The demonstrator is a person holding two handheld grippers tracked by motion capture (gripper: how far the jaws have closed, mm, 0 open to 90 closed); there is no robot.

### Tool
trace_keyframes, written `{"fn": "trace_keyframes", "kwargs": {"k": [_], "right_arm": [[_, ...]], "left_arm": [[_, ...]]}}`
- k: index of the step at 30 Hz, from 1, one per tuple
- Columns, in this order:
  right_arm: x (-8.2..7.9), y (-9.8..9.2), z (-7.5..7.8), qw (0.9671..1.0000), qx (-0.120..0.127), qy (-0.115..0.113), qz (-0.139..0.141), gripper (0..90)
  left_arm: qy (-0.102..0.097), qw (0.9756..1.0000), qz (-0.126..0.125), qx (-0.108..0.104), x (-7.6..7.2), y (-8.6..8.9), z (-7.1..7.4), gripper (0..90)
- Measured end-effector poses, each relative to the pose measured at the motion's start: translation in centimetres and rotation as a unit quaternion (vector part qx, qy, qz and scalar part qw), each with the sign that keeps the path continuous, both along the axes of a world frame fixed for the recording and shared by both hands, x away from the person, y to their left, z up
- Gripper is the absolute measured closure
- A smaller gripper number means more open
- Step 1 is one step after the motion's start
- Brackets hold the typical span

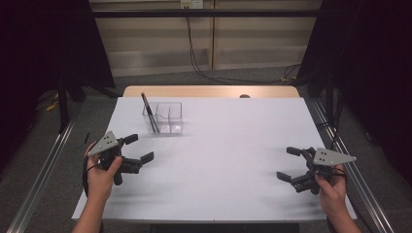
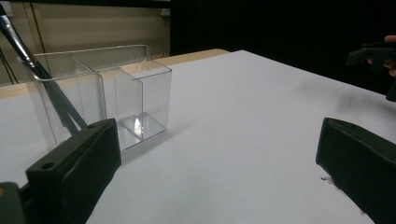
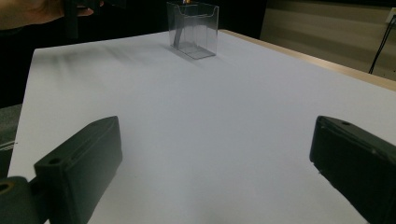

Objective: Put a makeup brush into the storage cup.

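A clear plastic organiser box (image 1: 164,118) with compartments stands at the table's back left. A dark pen (image 1: 149,112) leans in its left compartment, tip up. In the left gripper view the box (image 2: 107,93) is close ahead with the pen (image 2: 37,70) at its left side. My left gripper (image 1: 139,148) hovers in front of the box, open and holding nothing. My right gripper (image 1: 290,163) is near the table's right edge, open and empty. In the right gripper view the box (image 3: 193,29) stands far off across the white surface.
The table (image 1: 228,145) has a white top with a wooden strip along its far edge. Metal rails (image 1: 43,165) run along both sides on the floor. Cables hang on the back wall (image 1: 194,43). A small dark object (image 1: 245,96) sits at the far edge.
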State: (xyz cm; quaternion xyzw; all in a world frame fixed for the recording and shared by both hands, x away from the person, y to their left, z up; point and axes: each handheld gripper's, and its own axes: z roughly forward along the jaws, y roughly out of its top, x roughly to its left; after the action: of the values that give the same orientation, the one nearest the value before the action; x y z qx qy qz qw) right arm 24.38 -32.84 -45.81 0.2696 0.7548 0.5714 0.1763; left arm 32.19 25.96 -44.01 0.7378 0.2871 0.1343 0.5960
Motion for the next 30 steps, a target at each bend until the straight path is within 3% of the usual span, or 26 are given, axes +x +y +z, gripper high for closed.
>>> {"fn": "trace_keyframes", "kwargs": {"k": [15, 30], "right_arm": [[0.0, -0.2, 0.0, 1.0000, 0.002, -0.001, 0.000, 1.9], [0.0, -0.4, 0.1, 1.0000, 0.000, -0.005, -0.005, 1.9]], "left_arm": [[-0.002, 0.9997, 0.023, 0.006, -1.1, 1.0, -0.6, 0.0], [-0.003, 0.9998, 0.018, 0.013, -2.1, 1.1, -0.9, 0.0]]}}
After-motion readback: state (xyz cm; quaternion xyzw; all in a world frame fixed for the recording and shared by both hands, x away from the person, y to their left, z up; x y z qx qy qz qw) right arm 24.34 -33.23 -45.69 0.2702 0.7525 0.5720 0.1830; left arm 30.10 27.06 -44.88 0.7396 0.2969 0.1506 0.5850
